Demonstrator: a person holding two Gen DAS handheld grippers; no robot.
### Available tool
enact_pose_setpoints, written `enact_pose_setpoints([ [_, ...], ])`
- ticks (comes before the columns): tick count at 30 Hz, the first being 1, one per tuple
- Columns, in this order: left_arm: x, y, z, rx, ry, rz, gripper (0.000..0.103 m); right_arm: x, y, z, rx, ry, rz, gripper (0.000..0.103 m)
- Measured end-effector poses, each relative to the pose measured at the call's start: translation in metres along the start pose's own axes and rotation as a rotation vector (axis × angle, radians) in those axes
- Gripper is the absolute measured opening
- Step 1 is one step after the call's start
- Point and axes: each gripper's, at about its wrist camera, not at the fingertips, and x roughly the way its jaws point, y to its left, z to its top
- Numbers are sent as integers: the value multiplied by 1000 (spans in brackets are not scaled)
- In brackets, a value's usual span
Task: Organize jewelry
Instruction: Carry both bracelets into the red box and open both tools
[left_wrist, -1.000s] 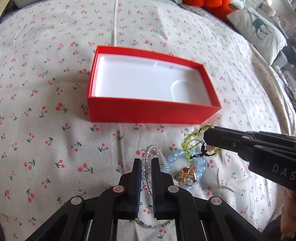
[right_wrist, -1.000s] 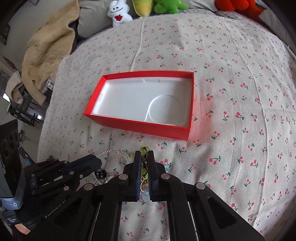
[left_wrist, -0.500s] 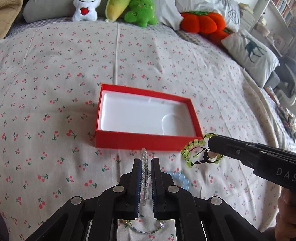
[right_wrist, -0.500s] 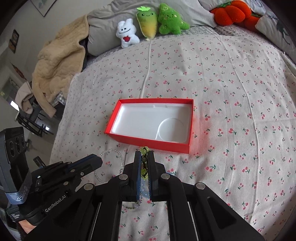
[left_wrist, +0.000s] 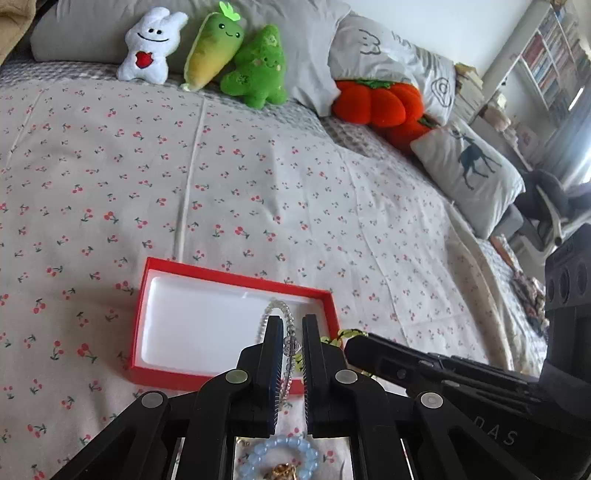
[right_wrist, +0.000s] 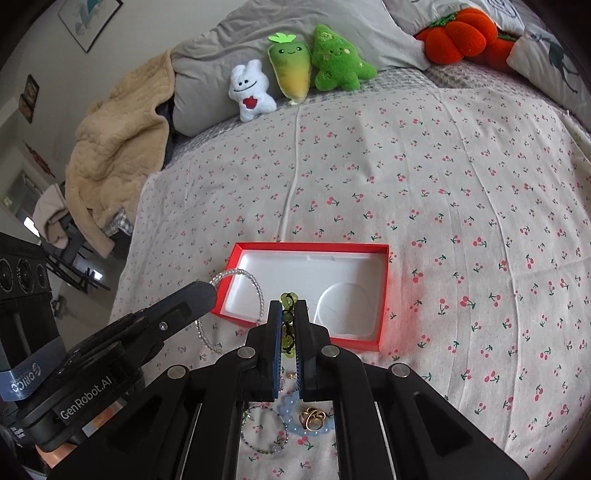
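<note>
An open red box (left_wrist: 236, 378) with a white liner lies on the cherry-print bed sheet; it also shows in the right wrist view (right_wrist: 382, 295). My left gripper (left_wrist: 293, 325) is shut on a clear bead bracelet (left_wrist: 275, 306) and holds it raised over the box's near right part; the bracelet also shows in the right wrist view (right_wrist: 243, 274). My right gripper (right_wrist: 287, 308) is shut on a green bead bracelet (right_wrist: 287, 297) above the box's near edge. A light blue bead bracelet (right_wrist: 295, 424), gold rings (right_wrist: 312, 419) and a thin beaded bracelet (right_wrist: 264, 430) lie on the sheet below the grippers.
Plush toys (left_wrist: 207, 55) and grey pillows (left_wrist: 303, 40) line the head of the bed. An orange pumpkin plush (left_wrist: 380, 103) and a deer pillow (left_wrist: 469, 173) lie at the right. A beige blanket (right_wrist: 118, 140) hangs off the left side.
Both grippers have risen higher and moved forward over the box's near side, each carrying its bracelet. The remaining jewelry stays on the sheet below.
</note>
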Motion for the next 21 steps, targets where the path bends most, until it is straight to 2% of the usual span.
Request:
enact_pose_setpoints([
  [8, 41, 20, 4, -74, 33, -54, 4, 16, -20, 11, 45, 0, -28, 7],
  [16, 61, 44, -2, -34, 81, 139, 4, 41, -13, 16, 35, 24, 53, 6],
  [18, 65, 49, -4, -24, 92, 185, 4, 50, -13, 15, 16, 37, 25, 6],
  [21, 70, 55, -6, -19, 98, 223, 4, 61, -18, 13, -8, 56, -70, 6],
])
